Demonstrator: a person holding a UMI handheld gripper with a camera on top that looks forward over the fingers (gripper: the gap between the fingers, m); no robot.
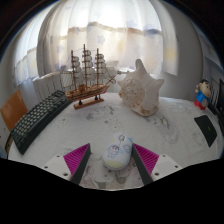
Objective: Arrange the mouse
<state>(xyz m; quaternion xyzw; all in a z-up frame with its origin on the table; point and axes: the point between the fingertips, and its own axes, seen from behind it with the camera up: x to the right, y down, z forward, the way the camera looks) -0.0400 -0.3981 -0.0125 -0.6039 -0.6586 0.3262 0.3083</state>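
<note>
Gripper view
Mouse (118,152): on the white table (170,130), right between the two fingers, long way pointing straight ahead
Gripper (112,158): wide open, gaps on both sides, holding nothing
Next: close on the mouse, I think

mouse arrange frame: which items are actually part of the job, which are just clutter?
Job:
- mouse, white, on the table between the fingers
- hand-held gripper, open, gaps either side of the mouse

Lying about:
- keyboard, beyond the fingers to one side
- model ship
- large seashell
- small toy figure at the far side
- dark flat item near it, unclear what
</note>
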